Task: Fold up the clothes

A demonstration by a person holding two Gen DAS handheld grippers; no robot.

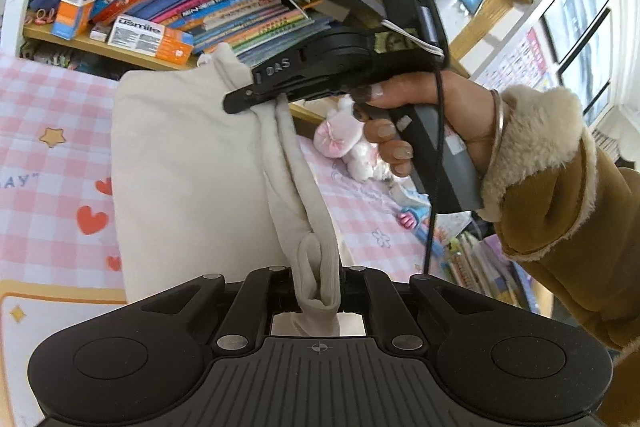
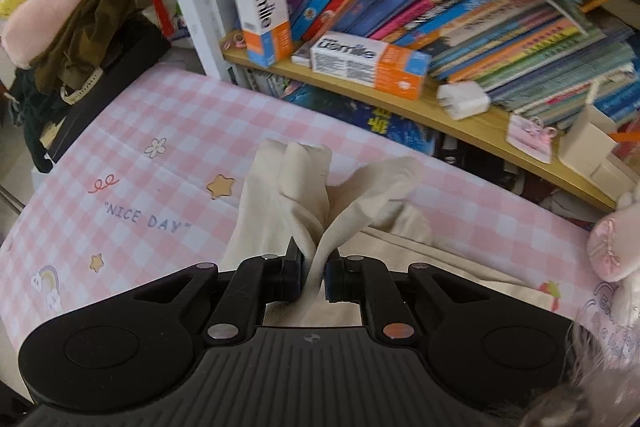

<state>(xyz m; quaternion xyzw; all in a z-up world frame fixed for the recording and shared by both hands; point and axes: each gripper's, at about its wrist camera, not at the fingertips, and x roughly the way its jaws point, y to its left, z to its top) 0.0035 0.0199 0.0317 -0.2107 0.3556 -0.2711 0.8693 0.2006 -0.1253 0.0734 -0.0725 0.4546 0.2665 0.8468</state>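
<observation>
A cream garment [image 1: 188,163] hangs lifted above the pink checked bed sheet [image 1: 48,131]. My left gripper [image 1: 316,287] is shut on a bunched edge of it close to the camera. In the left wrist view my right gripper [image 1: 256,95] is seen side-on, shut on the garment's upper edge. In the right wrist view my right gripper [image 2: 314,275] pinches a fold of the cream garment [image 2: 296,187], which rises in two bunches ahead and trails onto the sheet [image 2: 140,187].
A wooden bookshelf [image 2: 460,119] crammed with books and orange-white boxes [image 2: 368,63] runs along the bed's far side. A pink plush toy [image 1: 348,143] lies on the sheet to the right. Dark clothes [image 2: 88,39] are piled at the bed's far left end.
</observation>
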